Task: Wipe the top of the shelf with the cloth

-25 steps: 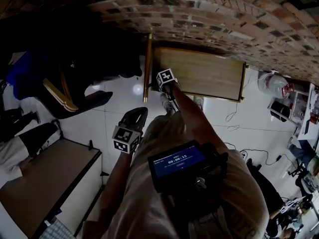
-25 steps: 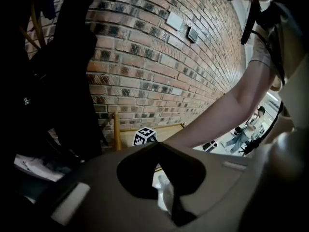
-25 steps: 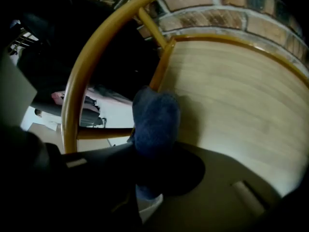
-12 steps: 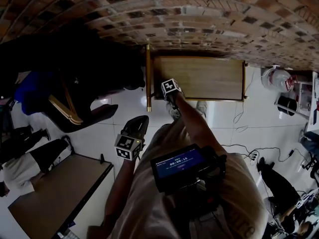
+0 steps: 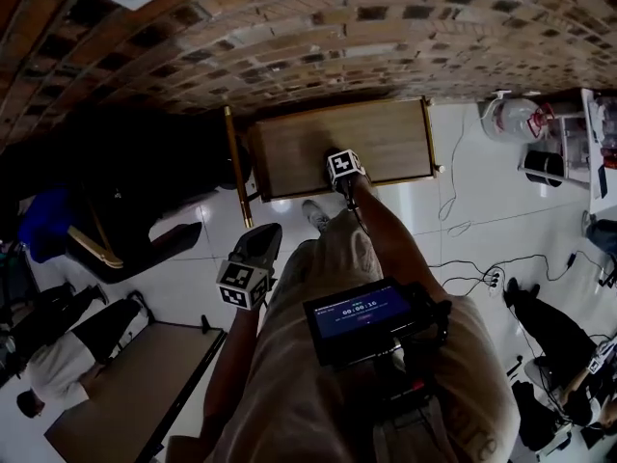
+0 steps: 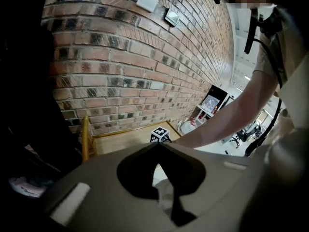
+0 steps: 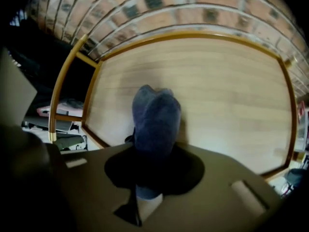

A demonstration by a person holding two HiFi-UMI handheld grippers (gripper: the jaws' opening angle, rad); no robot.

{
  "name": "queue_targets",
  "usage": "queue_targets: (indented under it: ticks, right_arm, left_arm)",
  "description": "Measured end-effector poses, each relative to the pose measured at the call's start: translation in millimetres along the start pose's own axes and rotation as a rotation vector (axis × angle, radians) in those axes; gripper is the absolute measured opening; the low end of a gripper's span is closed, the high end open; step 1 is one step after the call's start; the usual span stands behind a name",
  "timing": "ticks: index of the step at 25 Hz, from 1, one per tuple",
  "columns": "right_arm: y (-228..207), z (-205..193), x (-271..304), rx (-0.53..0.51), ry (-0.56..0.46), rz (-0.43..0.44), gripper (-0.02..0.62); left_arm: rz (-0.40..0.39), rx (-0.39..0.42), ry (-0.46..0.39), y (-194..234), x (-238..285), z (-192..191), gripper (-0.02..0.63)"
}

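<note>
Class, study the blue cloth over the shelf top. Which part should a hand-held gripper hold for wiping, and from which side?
Grip the cloth by its bunched near end, coming from the front of the shelf top, opposite the brick wall. Its rounded free end sticks out past the jaws, ready to press on the wood; the right hand-held gripper holds it so.

A brick wall (image 5: 386, 27) runs along the far edge of the white tiled floor (image 5: 501, 210). A white bag (image 5: 516, 119) sits near the floor's far right corner, and a power strip (image 5: 494, 280) lies toward its right edge. A brown table (image 5: 116, 394) stands at the near left.
</note>
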State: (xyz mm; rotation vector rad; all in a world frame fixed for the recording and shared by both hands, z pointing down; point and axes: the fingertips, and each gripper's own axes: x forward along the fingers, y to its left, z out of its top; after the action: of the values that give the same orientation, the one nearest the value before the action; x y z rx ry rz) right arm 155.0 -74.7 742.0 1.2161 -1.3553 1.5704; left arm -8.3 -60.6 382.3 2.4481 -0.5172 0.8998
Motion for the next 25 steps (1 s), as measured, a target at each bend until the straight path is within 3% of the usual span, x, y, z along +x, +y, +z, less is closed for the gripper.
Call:
queue_targets:
  ticks: [6, 13, 17, 25]
  right_arm:
    - [-101, -28, -33, 0.093, -0.017, -0.053, 0.083]
    - [-195, -50, -59, 0.115, -0.053, -0.081, 0.083]
    - [-228, -64, -73, 0.142, -0.052, -0.104, 0.083]
    - [-258, -67, -81, 0.094, -0.114, -0.167, 0.083]
  left_arm:
    - [-0.030, 0.030, 0.022, -45, 41, 30, 0.003]
    - [-0.047, 0.090, 0.045, -92, 74, 71, 0.003]
    - [-0.058, 0.110, 0.058, -120, 90, 80, 0.003]
    - [-0.054, 0.113, 0.071, -161, 101, 69, 0.003]
